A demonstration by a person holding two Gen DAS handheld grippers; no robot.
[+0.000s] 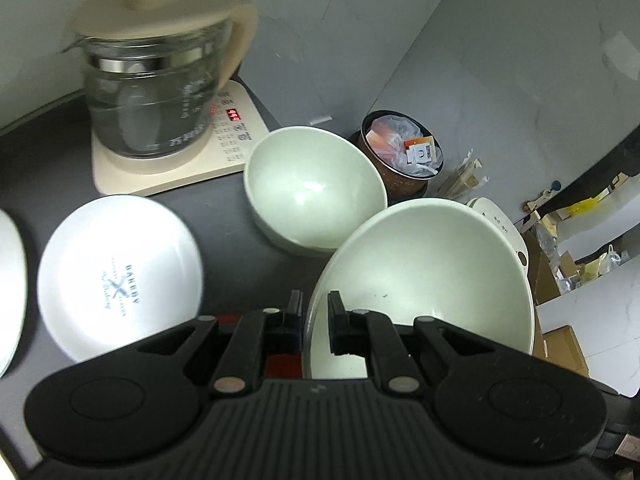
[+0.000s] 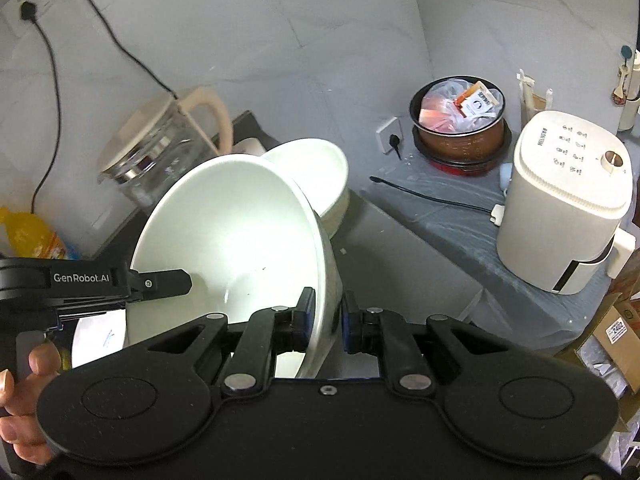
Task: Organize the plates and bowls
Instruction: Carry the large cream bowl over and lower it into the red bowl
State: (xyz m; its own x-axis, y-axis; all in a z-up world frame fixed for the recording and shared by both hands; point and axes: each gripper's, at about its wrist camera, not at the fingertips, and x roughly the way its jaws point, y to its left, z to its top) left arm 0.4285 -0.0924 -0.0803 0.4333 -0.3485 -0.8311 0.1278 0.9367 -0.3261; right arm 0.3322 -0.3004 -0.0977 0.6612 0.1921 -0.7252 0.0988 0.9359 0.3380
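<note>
Gripping the tilted large bowl (image 2: 232, 236) by its rim, both the left gripper (image 1: 314, 312) and the right gripper (image 2: 325, 312) are clamping it; likely next, nesting it into the smaller bowl (image 1: 314, 188).

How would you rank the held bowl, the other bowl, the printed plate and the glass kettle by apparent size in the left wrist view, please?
1. Held bowl, though it is nearest the camera, so its lead is unsure.
2. Glass kettle and printed plate: too alike to rank.
3. Other bowl.
</note>
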